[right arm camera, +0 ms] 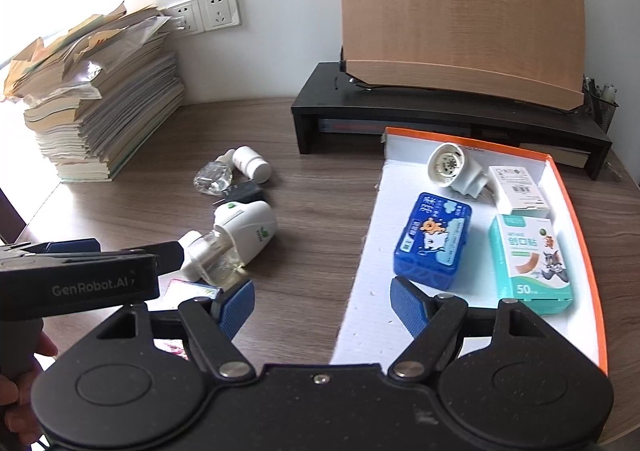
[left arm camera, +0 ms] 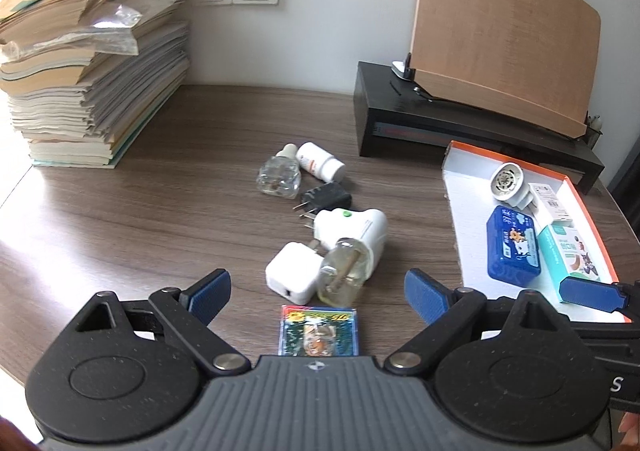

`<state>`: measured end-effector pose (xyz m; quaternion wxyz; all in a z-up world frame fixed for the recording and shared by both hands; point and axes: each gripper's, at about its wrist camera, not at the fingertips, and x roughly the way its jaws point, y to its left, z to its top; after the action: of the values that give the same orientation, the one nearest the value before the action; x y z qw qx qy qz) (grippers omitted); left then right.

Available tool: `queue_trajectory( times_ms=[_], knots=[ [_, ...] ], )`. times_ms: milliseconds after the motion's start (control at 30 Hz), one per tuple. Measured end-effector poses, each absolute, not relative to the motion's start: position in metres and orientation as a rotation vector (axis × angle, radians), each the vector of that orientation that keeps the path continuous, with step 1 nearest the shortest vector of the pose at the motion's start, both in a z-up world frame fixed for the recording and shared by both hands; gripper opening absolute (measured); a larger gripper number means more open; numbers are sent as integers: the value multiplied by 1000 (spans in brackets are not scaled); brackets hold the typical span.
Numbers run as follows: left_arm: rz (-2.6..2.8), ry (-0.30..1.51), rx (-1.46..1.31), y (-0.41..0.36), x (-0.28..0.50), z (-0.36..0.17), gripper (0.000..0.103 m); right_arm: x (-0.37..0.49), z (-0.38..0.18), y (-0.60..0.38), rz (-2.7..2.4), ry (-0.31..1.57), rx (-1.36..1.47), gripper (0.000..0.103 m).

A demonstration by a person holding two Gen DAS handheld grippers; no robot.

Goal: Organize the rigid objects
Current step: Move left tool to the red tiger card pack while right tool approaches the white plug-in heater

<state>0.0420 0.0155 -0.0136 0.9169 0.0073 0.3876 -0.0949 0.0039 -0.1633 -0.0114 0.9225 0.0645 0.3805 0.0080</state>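
The left gripper [left arm camera: 316,291] hangs low over the dark wood-grain desk [left arm camera: 160,211] with its blue-padded jaws spread wide and nothing between them. It faces a loose cluster of small items not yet sorted: a white square USB charger block [left arm camera: 290,278] and a clear liquid refill bottle [left arm camera: 342,271] plugged into a white mosquito-repellent heater with a green dot [left arm camera: 356,229] lie at its twelve o'clock. A small colourful flat packet [left arm camera: 319,331] lies just below them, close to the gripper body. Further at twelve o'clock lie a black plug adapter [left arm camera: 326,198], a clear glass bottle [left arm camera: 279,180] and a white pill bottle [left arm camera: 320,165].

At three o'clock sits the shallow orange-rimmed white tray [right arm camera: 580,235], evidently the collecting place. It already holds a blue rectangular case [right arm camera: 434,239], a teal plaster box [right arm camera: 532,263], a small white carton [right arm camera: 518,189] and a round white plug-in device [right arm camera: 452,167], laid side by side so space remains along the near edge.

The right gripper [right arm camera: 322,307] is likewise wide and empty, straddling the tray's left edge, probably ready for the next item.
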Motion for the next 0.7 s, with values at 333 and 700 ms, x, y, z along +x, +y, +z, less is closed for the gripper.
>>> queue_trajectory(
  times_ms=[333, 700],
  knots=[
    [-188, 812, 4, 31, 45, -20, 96, 9, -18, -148, 30, 798, 124, 89],
    [-197, 829, 2, 43, 49, -30, 96, 18, -25, -138, 48, 821, 115, 89]
  ],
)
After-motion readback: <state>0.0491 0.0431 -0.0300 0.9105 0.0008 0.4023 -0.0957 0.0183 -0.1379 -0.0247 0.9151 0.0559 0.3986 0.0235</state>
